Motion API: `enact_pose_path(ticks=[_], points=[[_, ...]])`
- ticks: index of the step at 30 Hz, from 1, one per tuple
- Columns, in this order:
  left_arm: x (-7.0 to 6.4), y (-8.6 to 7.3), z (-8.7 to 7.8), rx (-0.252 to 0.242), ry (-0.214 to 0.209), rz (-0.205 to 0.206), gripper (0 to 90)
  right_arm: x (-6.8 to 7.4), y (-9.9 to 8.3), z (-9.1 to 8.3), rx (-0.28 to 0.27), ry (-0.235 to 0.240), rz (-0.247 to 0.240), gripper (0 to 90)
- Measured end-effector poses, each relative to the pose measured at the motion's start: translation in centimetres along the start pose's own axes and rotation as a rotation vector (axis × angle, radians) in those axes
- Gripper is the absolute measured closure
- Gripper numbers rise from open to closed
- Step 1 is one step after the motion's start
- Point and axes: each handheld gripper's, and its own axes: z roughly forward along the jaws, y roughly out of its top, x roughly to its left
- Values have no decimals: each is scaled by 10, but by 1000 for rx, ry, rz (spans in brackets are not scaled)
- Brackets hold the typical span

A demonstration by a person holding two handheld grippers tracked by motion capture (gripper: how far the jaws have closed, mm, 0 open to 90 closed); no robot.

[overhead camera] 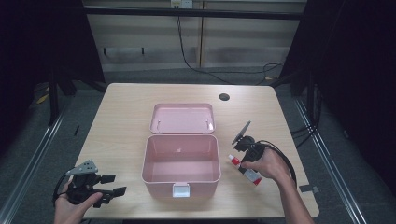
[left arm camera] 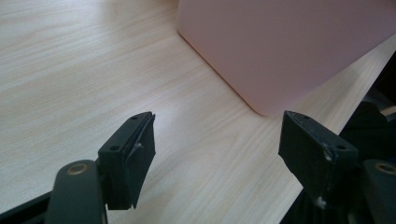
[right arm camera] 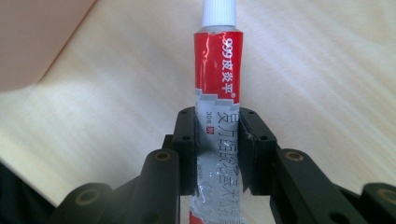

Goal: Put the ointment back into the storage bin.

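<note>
A pink box (overhead camera: 181,163) stands open in the middle of the table, its lid (overhead camera: 182,118) laid back behind it. Nothing lies inside that I can make out. Right of the box, my right gripper (overhead camera: 243,161) is shut on a red, white and silver ointment tube (overhead camera: 246,171) with a white cap. In the right gripper view the jaws clamp the tube (right arm camera: 218,93) around its middle, cap pointing away. My left gripper (overhead camera: 114,184) is open near the table's front left, and its view shows bare wood between its jaws (left arm camera: 217,149) and the box's corner (left arm camera: 280,51) just ahead.
The wooden table (overhead camera: 116,116) has a round cable hole (overhead camera: 224,97) at the back right. A piece of grey tape (overhead camera: 308,188) sits at the front right edge. Dark curtains and metal floor rails flank the table.
</note>
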Motion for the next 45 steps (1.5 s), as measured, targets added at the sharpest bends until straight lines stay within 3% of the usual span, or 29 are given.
enact_pose_path(ticks=[4, 8, 12, 15, 26, 32, 45], points=[[1, 0, -1, -10, -1, -6, 270, 1, -4, -3, 2, 10, -60, 712], [1, 0, -2, -11, 1, -8, 270, 2, -9, -7, 5, 12, -155, 712], [1, 0, -1, -8, 2, -5, 270, 6, -15, -13, 2, 42, -208, 712], [1, 0, -1, -5, 1, -3, 270, 10, -17, -21, 8, 9, -236, 712], [1, 0, -1, -9, 1, -4, 270, 13, -21, -41, -31, 26, -266, 712], [1, 0, -1, -10, 1, -4, 270, 15, -21, -46, -30, 35, -223, 712], [1, 0, -1, -4, 2, -3, 268, 20, -22, -67, -50, 43, -239, 712]])
